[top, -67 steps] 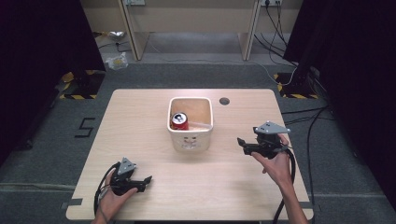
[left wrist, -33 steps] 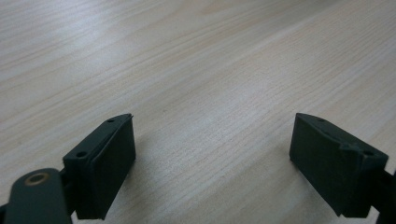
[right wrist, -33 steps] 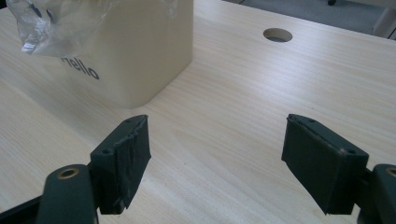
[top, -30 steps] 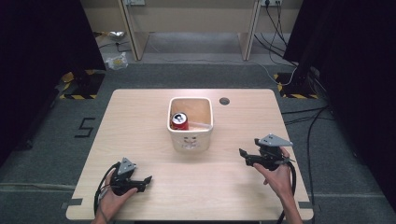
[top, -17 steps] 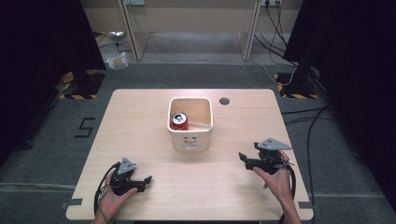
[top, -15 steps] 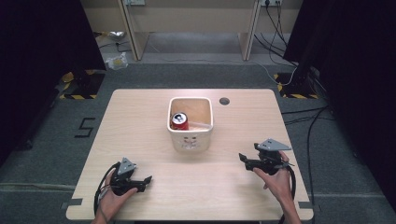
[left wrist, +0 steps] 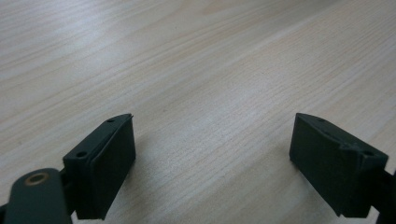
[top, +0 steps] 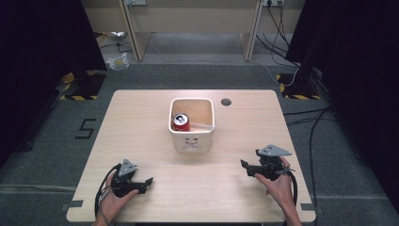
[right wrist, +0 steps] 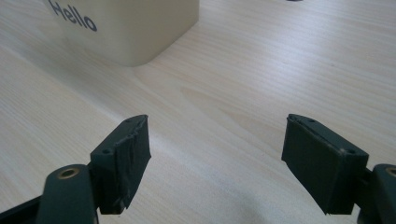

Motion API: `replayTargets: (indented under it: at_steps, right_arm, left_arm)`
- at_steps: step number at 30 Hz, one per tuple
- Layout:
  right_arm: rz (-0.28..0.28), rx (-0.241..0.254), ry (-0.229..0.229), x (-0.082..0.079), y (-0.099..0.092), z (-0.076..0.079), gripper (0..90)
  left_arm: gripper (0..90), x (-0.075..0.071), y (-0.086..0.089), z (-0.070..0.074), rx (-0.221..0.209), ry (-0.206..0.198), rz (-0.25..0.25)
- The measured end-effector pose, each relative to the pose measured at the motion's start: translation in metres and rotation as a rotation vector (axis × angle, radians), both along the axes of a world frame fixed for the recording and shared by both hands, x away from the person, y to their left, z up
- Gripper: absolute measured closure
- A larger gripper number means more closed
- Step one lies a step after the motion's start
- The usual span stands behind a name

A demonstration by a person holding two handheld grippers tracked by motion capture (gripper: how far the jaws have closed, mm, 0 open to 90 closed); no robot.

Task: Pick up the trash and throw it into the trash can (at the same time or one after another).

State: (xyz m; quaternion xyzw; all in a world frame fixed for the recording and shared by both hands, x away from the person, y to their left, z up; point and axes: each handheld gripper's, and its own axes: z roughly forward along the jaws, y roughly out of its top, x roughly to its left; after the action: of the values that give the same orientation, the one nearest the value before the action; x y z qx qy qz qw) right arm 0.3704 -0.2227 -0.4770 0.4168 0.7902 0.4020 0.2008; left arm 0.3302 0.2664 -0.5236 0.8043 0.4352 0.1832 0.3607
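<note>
A cream bin (top: 192, 136) marked "Hello" stands at the middle of the wooden table (top: 141, 117), and a red drink can (top: 179, 122) stands upright inside it at its left. The bin's lower corner (right wrist: 126, 32) appears at the top left of the right gripper view. My left gripper (top: 148, 181) rests low at the front left of the table, jaws wide apart over bare wood (left wrist: 210, 140). My right gripper (top: 245, 165) is at the front right, pointing left toward the bin, jaws open with nothing between them (right wrist: 215, 158).
A dark round cable hole (top: 226, 101) sits in the tabletop behind the bin at the right. Cables trail from both grippers over the table's front edge. Dark curtains flank the table, and desk legs stand behind it.
My right gripper has come down and toward the front edge of the table, from beside the bin's level to the front right. The left gripper has stayed put.
</note>
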Motion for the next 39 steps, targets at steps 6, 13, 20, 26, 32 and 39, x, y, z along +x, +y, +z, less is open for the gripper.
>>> replayTargets:
  at_steps: [6, 13, 20, 26, 32, 39]
  right_arm:
    - [-0.001, -0.002, 0.014, -0.003, -0.001, -0.005, 23.4]
    - [-0.001, -0.015, 0.027, -0.007, -0.003, -0.011, 23.0]
    - [0.008, -0.029, 0.048, -0.012, -0.001, -0.019, 22.9]
    - [0.012, -0.051, 0.053, -0.016, 0.001, -0.023, 22.6]
    - [0.017, -0.061, 0.066, -0.020, 0.002, -0.030, 22.6]
    - [0.024, -0.092, 0.085, -0.025, 0.005, -0.036, 21.6]
  left_arm:
    - [13.5, 0.000, 0.000, 0.000, 0.001, 0.001, 0.000]
    - [13.5, 0.000, 0.000, 0.000, 0.001, 0.001, 0.000]
    - [13.5, 0.000, 0.000, 0.000, 0.000, 0.001, -0.001]
    - [13.5, 0.000, 0.000, 0.000, 0.001, 0.001, 0.000]
    - [13.5, 0.000, 0.000, 0.000, 0.001, 0.001, -0.001]
    - [13.5, 0.000, 0.000, 0.000, 0.000, 0.001, -0.001]
